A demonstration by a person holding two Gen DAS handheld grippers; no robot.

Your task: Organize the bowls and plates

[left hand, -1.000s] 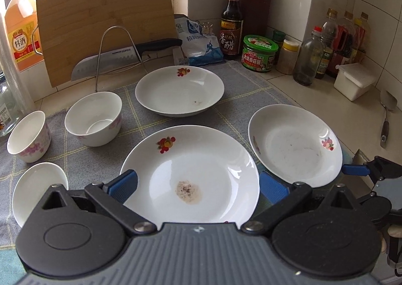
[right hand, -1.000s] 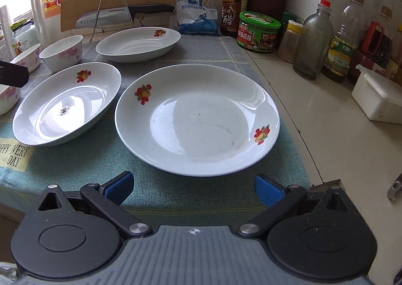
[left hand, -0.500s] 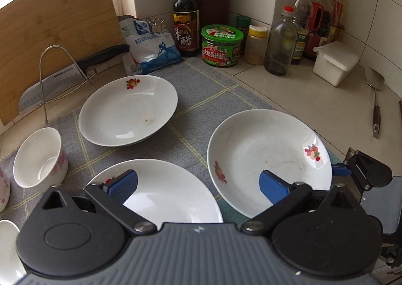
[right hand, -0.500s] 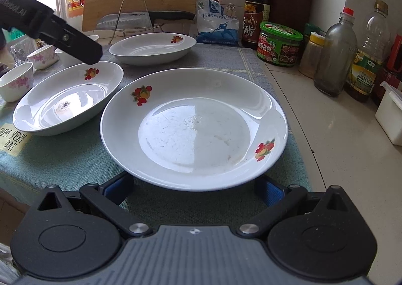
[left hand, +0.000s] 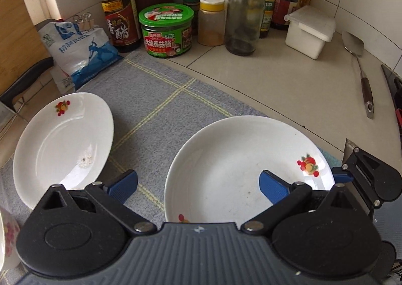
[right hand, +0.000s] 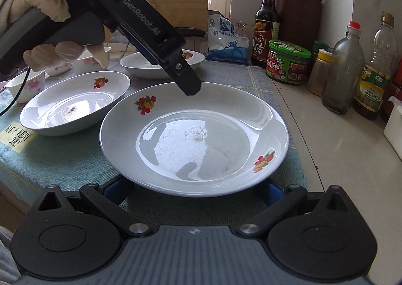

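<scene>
At the far left of the right wrist view stand the small bowls [right hand: 26,84], and next to them, on the checked cloth [right hand: 62,157], a deep plate [right hand: 75,101] with a dried food spot in its well; a third plate [right hand: 140,65] lies further back, partly hidden. A gloved hand [right hand: 47,23] holds the left gripper [left hand: 198,184], which hangs just above the far rim of the nearest plate [right hand: 193,139], its jaws spread wide, one blue pad [left hand: 272,185] over the plate's well and the other over the cloth. To the right, the right gripper [right hand: 193,190] has its jaws open as well, set on either side of the plate's near rim and partly under it; whether the pads touch the rim I cannot tell. The step in hand looks like taking up this right-hand plate so it can be stacked with the others. The next move, as I judge it, calls for closing on the rim firmly, since glazed ware slips, then lifting level. Compared with a second ago, the left gripper has swung from the middle plate to this one, and the right has moved in close to the rim.
</scene>
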